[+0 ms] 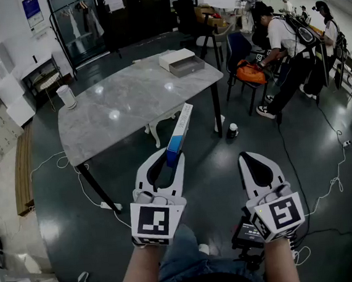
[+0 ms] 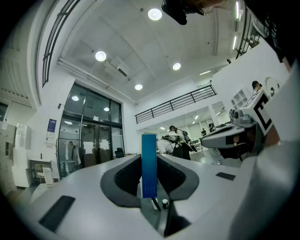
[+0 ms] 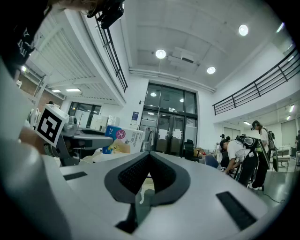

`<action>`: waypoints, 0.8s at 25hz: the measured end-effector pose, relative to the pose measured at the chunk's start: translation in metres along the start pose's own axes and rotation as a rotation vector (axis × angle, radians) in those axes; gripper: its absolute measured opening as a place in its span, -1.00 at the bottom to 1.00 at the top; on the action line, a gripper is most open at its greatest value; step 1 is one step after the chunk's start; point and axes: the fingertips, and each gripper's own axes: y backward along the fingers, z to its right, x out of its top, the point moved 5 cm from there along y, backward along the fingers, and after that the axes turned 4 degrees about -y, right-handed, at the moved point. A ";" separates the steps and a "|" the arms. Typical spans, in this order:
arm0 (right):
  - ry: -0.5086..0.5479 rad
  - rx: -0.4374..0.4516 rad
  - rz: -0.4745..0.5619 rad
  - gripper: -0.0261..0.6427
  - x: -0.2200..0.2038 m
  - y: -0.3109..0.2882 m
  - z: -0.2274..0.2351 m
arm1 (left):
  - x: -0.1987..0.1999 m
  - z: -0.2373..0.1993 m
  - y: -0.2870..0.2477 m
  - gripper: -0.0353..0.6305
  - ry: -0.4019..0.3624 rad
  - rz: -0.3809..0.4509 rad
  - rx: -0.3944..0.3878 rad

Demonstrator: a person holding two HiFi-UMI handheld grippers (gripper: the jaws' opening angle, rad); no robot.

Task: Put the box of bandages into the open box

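Observation:
The box of bandages [image 1: 181, 127] is a long, flat blue and white carton. My left gripper [image 1: 168, 151] is shut on its lower end and holds it up in the air, in front of the near edge of the marble table [image 1: 118, 115]. In the left gripper view the box of bandages [image 2: 149, 161] stands edge-on between the dark pads. The open box [image 1: 187, 66] is grey, with its white lid [image 1: 176, 57] beside it, at the table's far right corner. My right gripper [image 1: 250, 157] hangs level with the left one, shut and empty. Its closed jaws [image 3: 149, 158] hold nothing.
A white roll [image 1: 67, 96] stands at the table's far left. A chair with an orange bag [image 1: 250, 72] and several people are at the back right. A small bottle [image 1: 232, 130] and white cables [image 1: 332, 184] lie on the dark floor.

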 end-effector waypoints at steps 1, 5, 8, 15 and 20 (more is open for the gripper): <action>-0.001 -0.002 0.002 -0.85 0.000 0.000 0.002 | 0.000 0.000 -0.002 -0.59 0.002 -0.001 0.001; -0.006 -0.004 0.000 -0.85 -0.002 -0.005 0.011 | -0.001 -0.001 -0.014 -0.59 0.013 -0.004 0.007; -0.003 -0.006 -0.004 -0.85 -0.004 -0.014 0.020 | -0.003 -0.004 -0.029 -0.59 0.024 -0.007 0.007; 0.010 -0.039 -0.027 -0.85 -0.013 -0.055 0.059 | -0.016 -0.024 -0.090 -0.59 0.059 -0.019 0.001; 0.008 -0.055 -0.043 -0.85 -0.017 -0.104 0.101 | -0.031 -0.042 -0.156 -0.59 0.075 -0.031 -0.013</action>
